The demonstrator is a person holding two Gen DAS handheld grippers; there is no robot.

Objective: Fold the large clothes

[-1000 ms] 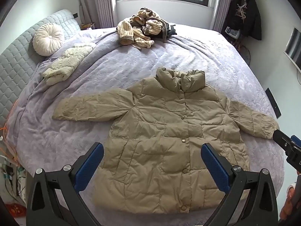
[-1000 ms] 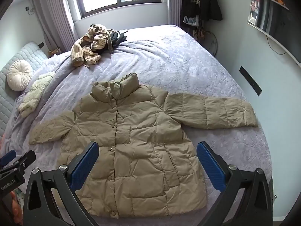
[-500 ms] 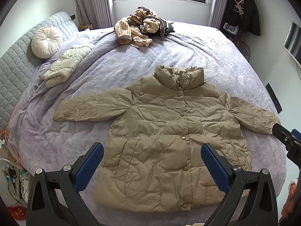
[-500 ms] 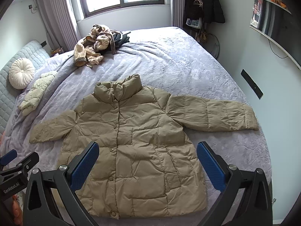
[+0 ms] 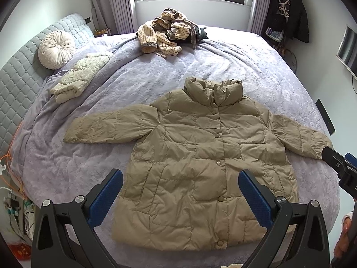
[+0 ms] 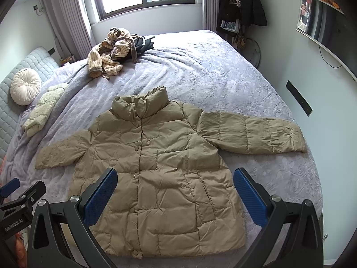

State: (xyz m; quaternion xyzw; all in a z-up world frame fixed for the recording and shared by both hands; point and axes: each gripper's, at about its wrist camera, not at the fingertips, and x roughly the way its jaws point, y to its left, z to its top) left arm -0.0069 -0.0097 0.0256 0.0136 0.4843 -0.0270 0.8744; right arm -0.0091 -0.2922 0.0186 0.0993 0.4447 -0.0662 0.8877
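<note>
A khaki puffer jacket (image 5: 200, 163) lies flat and buttoned on the lilac bed (image 5: 67, 167), front up, collar toward the window, both sleeves spread out. It also shows in the right wrist view (image 6: 160, 169). My left gripper (image 5: 180, 183) is open and empty, held above the jacket's lower half. My right gripper (image 6: 175, 183) is open and empty, also above the lower half. The right gripper's tip (image 5: 339, 165) shows in the left wrist view next to the right sleeve cuff.
A heap of striped clothes (image 5: 165, 33) lies at the far edge of the bed. A cream folded garment (image 5: 78, 78) and a round cushion (image 5: 55, 49) lie at the left by the headboard. A wall stands close on the right.
Both grippers have pulled back and risen slightly, so the jacket sits a little farther away in both views. The jacket has not moved. Both grippers stay open.
</note>
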